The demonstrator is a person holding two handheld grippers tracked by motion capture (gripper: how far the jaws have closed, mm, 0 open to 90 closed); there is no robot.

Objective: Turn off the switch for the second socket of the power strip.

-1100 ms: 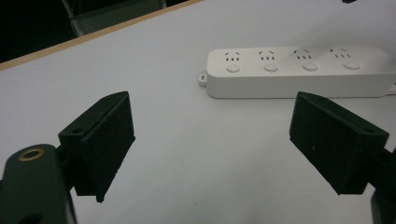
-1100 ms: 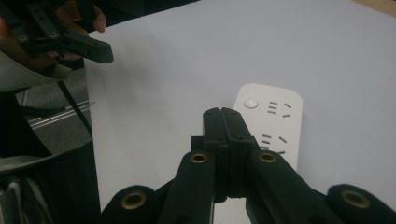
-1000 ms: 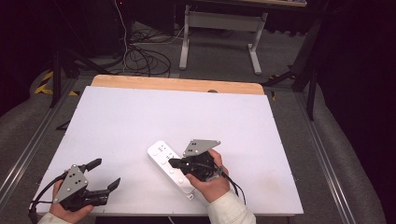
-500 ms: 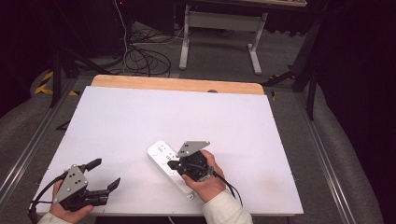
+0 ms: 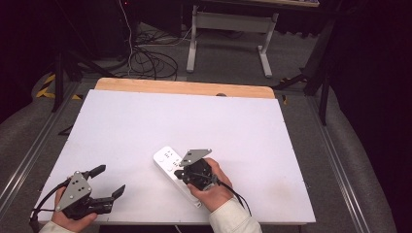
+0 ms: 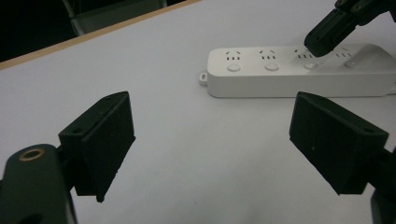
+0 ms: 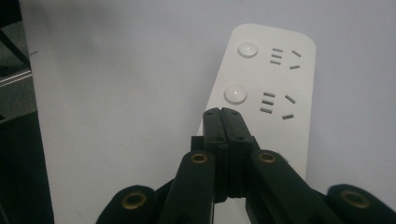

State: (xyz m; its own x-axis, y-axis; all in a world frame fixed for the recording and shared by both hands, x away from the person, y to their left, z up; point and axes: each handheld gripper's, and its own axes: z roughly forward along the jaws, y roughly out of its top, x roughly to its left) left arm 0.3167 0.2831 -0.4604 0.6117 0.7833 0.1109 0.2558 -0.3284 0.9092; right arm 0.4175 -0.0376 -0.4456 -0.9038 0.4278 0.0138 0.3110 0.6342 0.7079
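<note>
Right gripper: its two jaws are pressed together, nothing between them. The closed tip points down onto the strip, on or just above the row of round buttons; from the left gripper view the tip seems to touch at the third button, but I cannot tell if it really presses.

Strip: a white power strip, lying flat on the table, directly under the right gripper tip. In the right gripper view the strip runs ahead of the jaws, with two round buttons and two socket groups beyond the tip. Its near end is hidden under the right hand.

Right hand: it holds the right gripper from behind, a light sleeve at the wrist, and a cable trails from the gripper over the hand.

Left gripper: jaws wide apart, holding nothing. It is low over the bare table, well apart from the strip. From its own camera the strip lies ahead and a little toward its right jaw.

Left hand: it grips the left gripper at the near edge of the table.

Table: white top with a wooden strip along the far edge.
</note>
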